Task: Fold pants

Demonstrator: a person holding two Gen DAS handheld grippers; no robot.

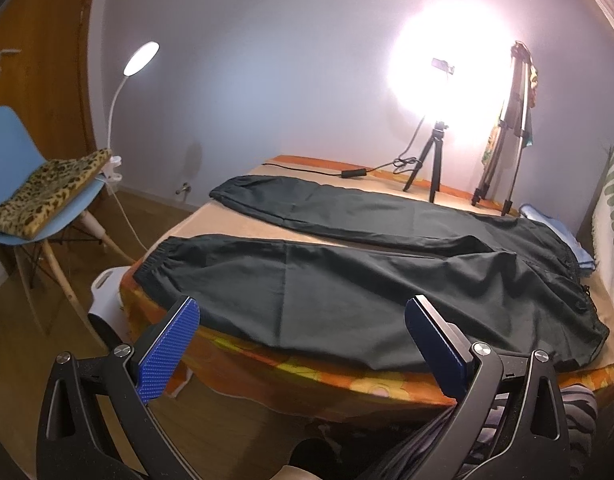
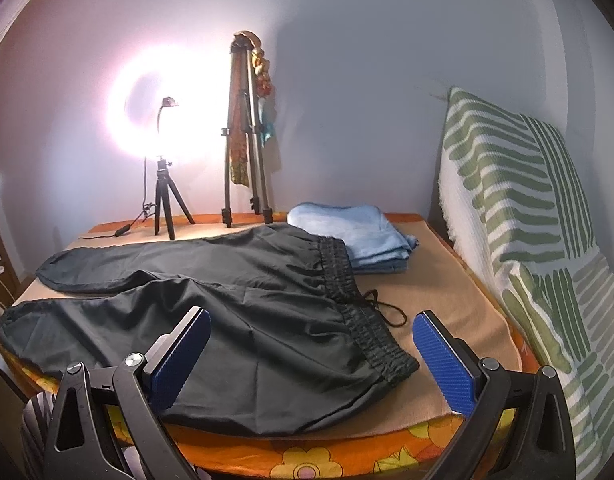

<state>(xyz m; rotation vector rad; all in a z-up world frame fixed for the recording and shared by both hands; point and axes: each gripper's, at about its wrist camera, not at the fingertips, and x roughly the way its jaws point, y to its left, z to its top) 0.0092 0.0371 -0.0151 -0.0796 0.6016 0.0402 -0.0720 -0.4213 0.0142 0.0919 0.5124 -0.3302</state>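
1. While both grippers hang at the near edge of the bed (image 2: 459, 280), neither touches cloth: the left gripper (image 1: 303, 312) stands with jaws wide apart and empty over the near leg, and the right gripper (image 2: 313, 326) is likewise spread and empty over the near hip.

2. Just beyond the fingertips, the pants (image 1: 347, 280) lie flat and unfolded on the tan cover, their long axis running across both views, cuffs to the person's left, waistband (image 2: 355, 308) to the right.

3. Left of centre, the near cuff (image 1: 159, 256) sits at the bed's left corner, ahead and to the left of the left gripper; that hand looks the nearer one for the leg end.

4. On the right, the waistband's near corner lies between the right gripper's fingers, just ahead of it, with the drawstring (image 2: 387, 308) trailing onto the cover.

5. Farther back, the far leg (image 1: 327, 204) splays away from the near one, so the first fold likely means carrying the near edge away from the person onto it.

6. Beyond the pants, a folded blue cloth (image 2: 355, 232) rests beside the waistband, and tripods (image 2: 247, 140) and a ring light (image 2: 163, 128) stand at the wall.
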